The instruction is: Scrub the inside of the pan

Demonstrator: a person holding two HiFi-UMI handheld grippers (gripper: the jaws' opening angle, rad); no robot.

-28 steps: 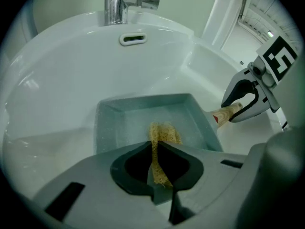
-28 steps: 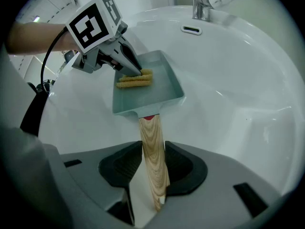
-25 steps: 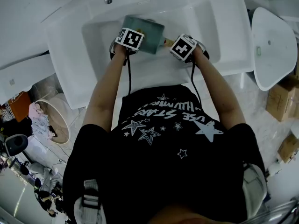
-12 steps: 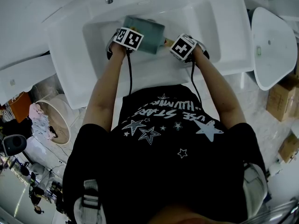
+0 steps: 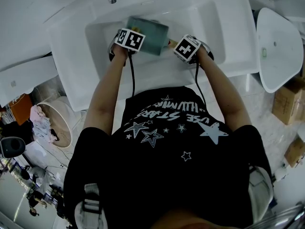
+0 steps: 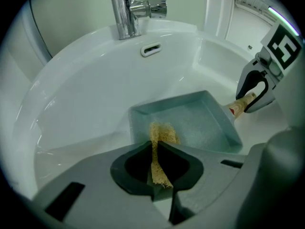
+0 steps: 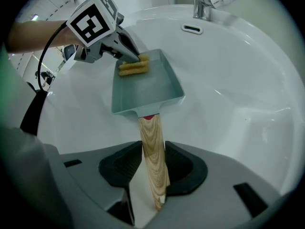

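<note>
**Left gripper shifted slightly – scrub stroke under way**

Compared with one second earlier, the left gripper (image 5: 130, 38) has moved a small amount toward the left side of the sink (image 5: 217, 30) in the head view. The pan (image 7: 143, 92) and the right gripper (image 7: 152, 173) show no visible displacement. Judgement: this is a short stroke in the scrubbing, not a repositioning.

Current state:

- Left fingers are closed on a yellow fibrous scrub pad (image 6: 160, 136). The free end of the pad lies inside the pan, at the near-left corner by the rim as the left gripper view shows it.
- Right fingers are clamped on the wooden handle (image 7: 152, 151) and hold the pan steady – it sits tilted in the sink basin below the faucet (image 6: 127, 11).
- Pan interior looks wet. No residue can be made out.

Meaning for the task: contact between pad and pan interior is established, but only one corner is being worked. Most of the floor appears still to be covered, so the strokes should travel across it while the right grip stays firm.
</note>
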